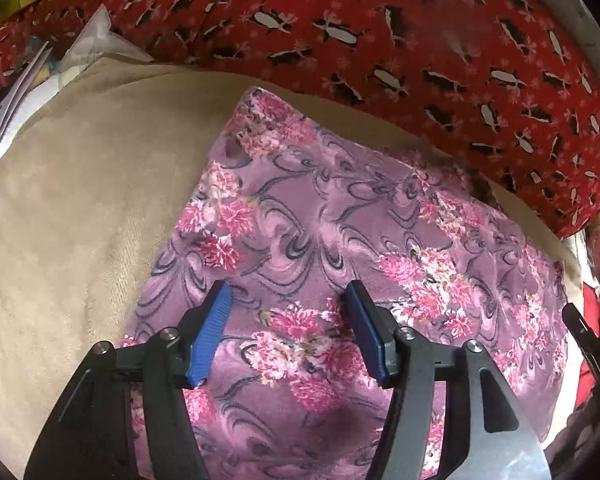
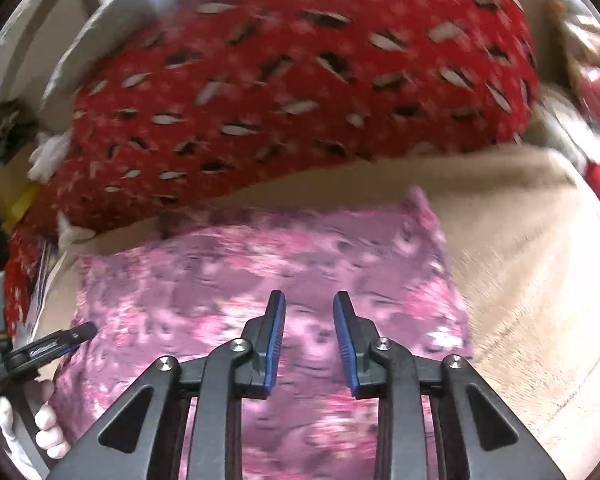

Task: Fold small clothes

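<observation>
A small purple cloth with pink flowers [image 1: 340, 240] lies flat as a folded rectangle on a beige blanket [image 1: 80, 220]. My left gripper [image 1: 288, 292] is open above the cloth's near part, with nothing between its blue pads. In the right wrist view the same cloth [image 2: 260, 264] shows blurred. My right gripper [image 2: 309, 300] is open above the cloth's near middle and holds nothing. The left gripper's tip [image 2: 80, 332] shows at the cloth's left edge, with the person's hand below it.
A red pillow with a black and white print [image 1: 380, 32] lies right behind the cloth and also shows in the right wrist view [image 2: 300, 80]. Papers and white fabric [image 1: 28, 80] lie at the far left. The beige blanket [image 2: 540, 280] extends to the right.
</observation>
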{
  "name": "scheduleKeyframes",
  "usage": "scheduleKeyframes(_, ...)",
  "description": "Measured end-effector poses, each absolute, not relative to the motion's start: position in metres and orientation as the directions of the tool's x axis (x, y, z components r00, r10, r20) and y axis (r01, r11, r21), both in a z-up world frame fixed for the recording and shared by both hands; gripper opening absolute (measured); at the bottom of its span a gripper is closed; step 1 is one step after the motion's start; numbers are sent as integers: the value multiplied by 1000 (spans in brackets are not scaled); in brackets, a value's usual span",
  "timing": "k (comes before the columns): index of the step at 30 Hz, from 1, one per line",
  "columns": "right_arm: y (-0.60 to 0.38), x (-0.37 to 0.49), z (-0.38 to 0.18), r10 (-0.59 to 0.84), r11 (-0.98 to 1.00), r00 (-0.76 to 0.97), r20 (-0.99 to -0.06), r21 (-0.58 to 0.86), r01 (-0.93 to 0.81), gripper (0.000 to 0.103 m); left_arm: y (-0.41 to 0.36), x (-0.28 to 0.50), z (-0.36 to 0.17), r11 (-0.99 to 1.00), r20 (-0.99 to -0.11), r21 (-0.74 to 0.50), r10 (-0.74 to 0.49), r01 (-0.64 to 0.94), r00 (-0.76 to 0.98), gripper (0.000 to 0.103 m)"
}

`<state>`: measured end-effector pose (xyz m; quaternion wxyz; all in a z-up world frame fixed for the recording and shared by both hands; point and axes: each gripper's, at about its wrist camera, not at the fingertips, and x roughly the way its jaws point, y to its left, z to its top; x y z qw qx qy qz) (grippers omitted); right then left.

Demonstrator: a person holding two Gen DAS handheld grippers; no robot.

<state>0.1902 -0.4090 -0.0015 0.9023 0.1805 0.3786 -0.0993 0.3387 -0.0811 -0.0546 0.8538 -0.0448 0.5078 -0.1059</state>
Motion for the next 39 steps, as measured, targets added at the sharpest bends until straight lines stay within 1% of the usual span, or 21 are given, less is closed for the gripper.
scheduleKeyframes(1,-402,192,-2,-34,922,696,-717,246,299,28,-81,338,-54,973,-858,-187,-229,135,459,58)
scheduleKeyframes(2,-395,196,-5,-21,927,690,-723,244,285,33,-79,338,-53,972,-861,-195,-235,134,451,58)
scheduleKeyframes(3,-390,202,-13,-5,931,660,-751,237,277,42,-77,339,-52,970,-863,-202,-241,134,443,58)
scheduleKeyframes(5,-382,208,-35,11,938,579,-816,210,277,44,-69,337,-45,965,-860,-229,-263,129,437,58)
scheduleKeyframes(7,-373,203,-27,-35,947,609,-792,168,272,46,-53,338,-32,964,-842,-246,-265,101,471,58)
scheduleKeyframes(10,-366,202,-10,17,936,672,-741,247,250,45,-25,342,-23,959,-827,-281,-259,32,499,58)
scheduleKeyframes(13,-354,223,3,48,940,698,-714,269,210,45,-11,348,-34,942,-838,-335,-298,0,456,58)
scheduleKeyframes(16,-346,252,2,82,936,703,-706,297,189,42,-15,354,-54,945,-867,-328,-296,-13,402,58)
scheduleKeyframes(18,-343,269,-12,98,930,668,-738,307,203,40,-20,358,-68,946,-883,-325,-295,-22,364,58)
scheduleKeyframes(20,-342,287,-41,98,932,567,-818,276,236,41,-24,358,-72,949,-882,-314,-284,-21,376,61)
scheduleKeyframes(21,-342,286,-44,94,937,569,-817,266,227,40,-25,358,-70,953,-883,-304,-277,-13,379,61)
scheduleKeyframes(22,-341,284,-38,80,943,598,-798,254,214,40,-26,358,-69,954,-884,-299,-274,-7,379,61)
scheduleKeyframes(24,-346,276,-31,108,935,594,-797,284,211,40,-23,359,-66,949,-885,-316,-288,-16,366,61)
scheduleKeyframes(26,-355,256,-23,110,926,611,-784,304,224,41,-14,358,-61,931,-872,-363,-322,-45,369,61)
scheduleKeyframes(28,-369,224,-13,43,926,640,-767,271,263,43,-8,357,-54,919,-854,-393,-346,-45,389,61)
scheduleKeyframes(30,-385,182,-8,-84,919,665,-742,200,339,44,-9,356,-54,926,-860,-375,-329,-46,389,61)
scheduleKeyframes(32,-403,155,-22,-152,896,626,-765,161,414,46,-15,355,-67,938,-889,-344,-307,-52,340,61)
scheduleKeyframes(33,-411,146,-35,-117,890,596,-794,183,418,46,-19,354,-72,945,-898,-325,-294,-43,327,61)
scheduleKeyframes(35,-415,130,-32,-105,895,629,-770,203,397,45,-28,344,-64,964,-908,-265,-253,10,334,61)
scheduleKeyframes(37,-413,122,-19,-95,895,621,-778,207,396,45,-27,335,-56,957,-907,-281,-288,67,307,61)
scheduleKeyframes(39,-409,108,-6,-90,887,675,-733,249,389,47,-12,325,-50,955,-905,-290,-295,62,306,61)
